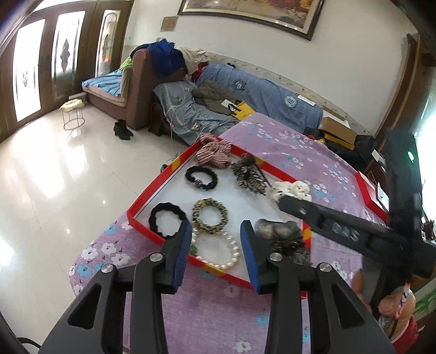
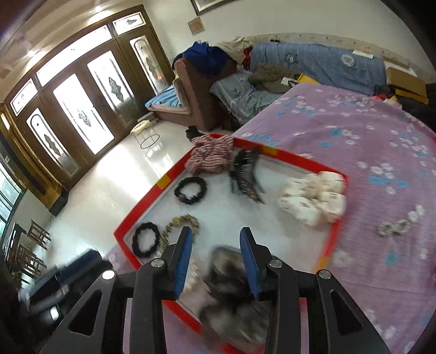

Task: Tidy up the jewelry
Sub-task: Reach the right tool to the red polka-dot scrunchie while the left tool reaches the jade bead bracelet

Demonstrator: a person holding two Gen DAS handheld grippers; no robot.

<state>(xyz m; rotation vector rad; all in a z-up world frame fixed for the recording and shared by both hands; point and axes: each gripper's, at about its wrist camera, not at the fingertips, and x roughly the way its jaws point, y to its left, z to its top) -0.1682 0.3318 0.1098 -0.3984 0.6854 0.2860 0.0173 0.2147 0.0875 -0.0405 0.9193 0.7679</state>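
Daylight pours through the glass doors (image 1: 30, 68) and glares off the floor tiles (image 1: 54, 174). My left view is sharp; my right view smears the furry hair tie (image 2: 234, 288) and the tray (image 2: 338, 231) at its near corner. Both views bend and darken at the edges.

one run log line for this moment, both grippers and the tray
left gripper: open, empty, above pearl bead bracelet | right gripper: open, empty, above grey fuzzy scrunchie | red-rimmed white tray: holds both

place: home living room | cues: cluttered sofa (image 1: 207, 109), glazed wooden doors (image 2: 81, 109), framed painting (image 1: 253, 13), glossy tiled floor (image 1: 68, 177)
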